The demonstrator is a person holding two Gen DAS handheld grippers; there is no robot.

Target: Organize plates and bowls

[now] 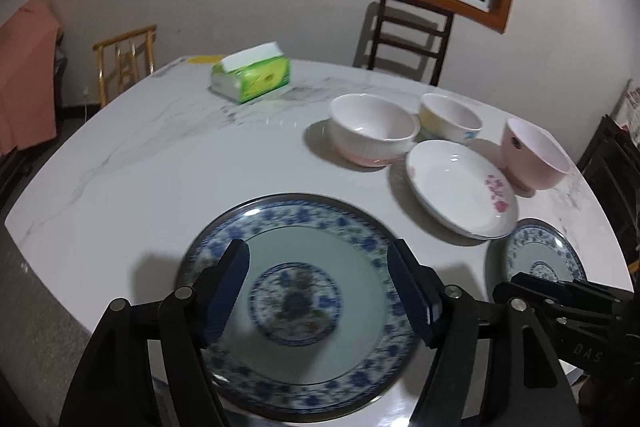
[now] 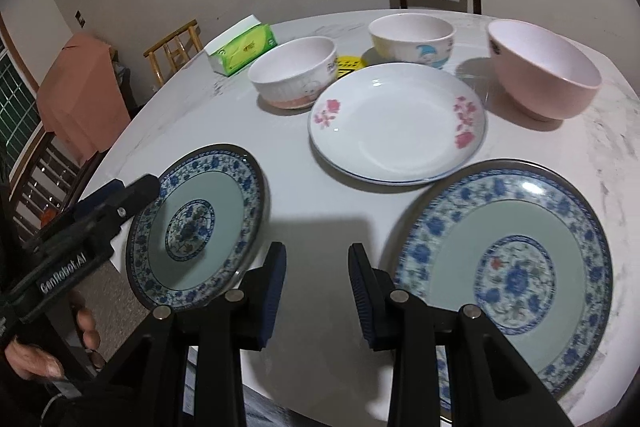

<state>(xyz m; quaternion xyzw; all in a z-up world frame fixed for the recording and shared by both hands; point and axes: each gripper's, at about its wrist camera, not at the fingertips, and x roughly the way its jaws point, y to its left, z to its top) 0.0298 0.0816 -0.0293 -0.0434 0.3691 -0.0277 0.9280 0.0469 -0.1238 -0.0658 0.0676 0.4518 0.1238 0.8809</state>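
On the marble desk [image 2: 304,211] two blue-patterned plates lie apart: one under your left tongs [image 1: 318,287], which stand wide and empty above it, the other [image 2: 508,275] just right of your right tongs [image 2: 316,291], which are narrow with nothing between them. Behind sit the floral white plate [image 2: 396,123], a ribbed white bowl [image 2: 294,73], a yellow cartoon bowl [image 2: 412,41] and a pink bowl [image 2: 542,67], all unstacked, so sorting looks barely begun. Motion blur softens the patterns; the near plate rims are cut off by the tongs' arms.
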